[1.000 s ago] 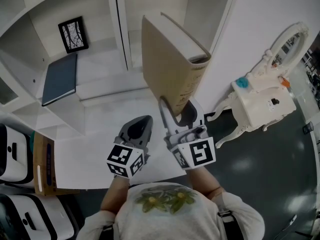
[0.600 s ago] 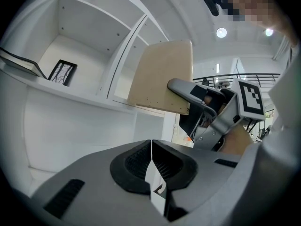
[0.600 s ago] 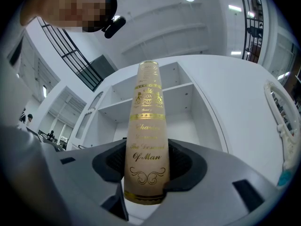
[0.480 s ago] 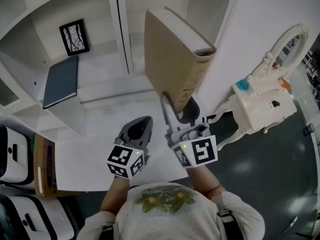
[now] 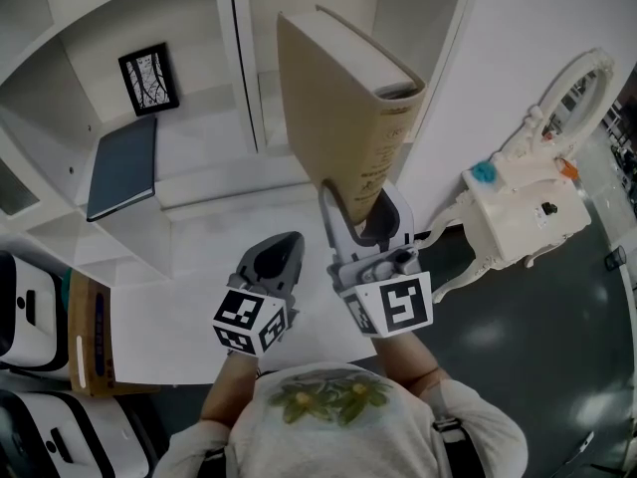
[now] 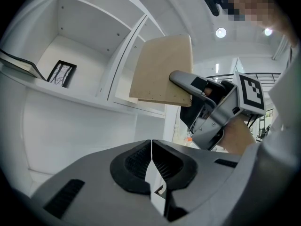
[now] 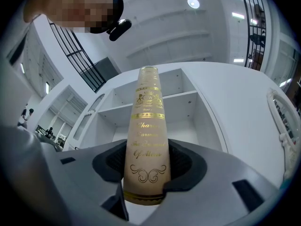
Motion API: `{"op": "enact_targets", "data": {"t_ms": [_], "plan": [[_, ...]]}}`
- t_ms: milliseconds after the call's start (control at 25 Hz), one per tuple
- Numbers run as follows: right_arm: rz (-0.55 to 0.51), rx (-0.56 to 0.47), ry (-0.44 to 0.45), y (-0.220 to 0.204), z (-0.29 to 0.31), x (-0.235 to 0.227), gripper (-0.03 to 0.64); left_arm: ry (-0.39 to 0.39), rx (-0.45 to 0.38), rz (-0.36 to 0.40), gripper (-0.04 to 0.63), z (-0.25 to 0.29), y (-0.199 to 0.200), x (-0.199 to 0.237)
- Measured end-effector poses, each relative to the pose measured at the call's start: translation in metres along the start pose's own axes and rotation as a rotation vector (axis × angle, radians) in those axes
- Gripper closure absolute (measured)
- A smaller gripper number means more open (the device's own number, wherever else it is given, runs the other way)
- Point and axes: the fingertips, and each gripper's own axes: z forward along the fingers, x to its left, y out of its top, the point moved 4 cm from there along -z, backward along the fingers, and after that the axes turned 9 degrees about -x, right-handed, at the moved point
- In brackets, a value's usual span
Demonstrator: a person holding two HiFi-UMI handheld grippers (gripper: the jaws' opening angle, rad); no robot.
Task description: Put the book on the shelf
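A tan hardback book [image 5: 343, 118] with gold lettering on its spine stands upright in my right gripper [image 5: 360, 222], whose pads are shut on the spine's lower end. The book is held up in front of the white shelf unit [image 5: 204, 182], near the compartment right of the upright divider [image 5: 239, 58]. In the right gripper view the spine [image 7: 146, 135] fills the gap between the jaws of the right gripper [image 7: 146, 173]. My left gripper [image 5: 274, 257] hangs lower and to the left, shut and empty. The left gripper view shows that gripper [image 6: 150, 147] shut, with the book [image 6: 162, 69] up to its right.
A dark blue book [image 5: 121, 167] lies flat in the left compartment, with a small framed picture [image 5: 149, 73] behind it. A white ornate table with a mirror [image 5: 523, 207] stands at the right. A cardboard box [image 5: 88, 332] and white cases sit at the lower left.
My right gripper has lifted the book a little higher in front of the shelf. The left gripper has stayed where it was.
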Motion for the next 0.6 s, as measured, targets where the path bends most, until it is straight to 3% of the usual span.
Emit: {"op": "enact_targets", "data": {"t_ms": [600], "plan": [[-0.017, 0.037, -0.069, -0.018, 0.016, 0.002, 0.391, 0.003, 0.006, -0.002, 0.563, -0.005, 0.0, 0.007]]}}
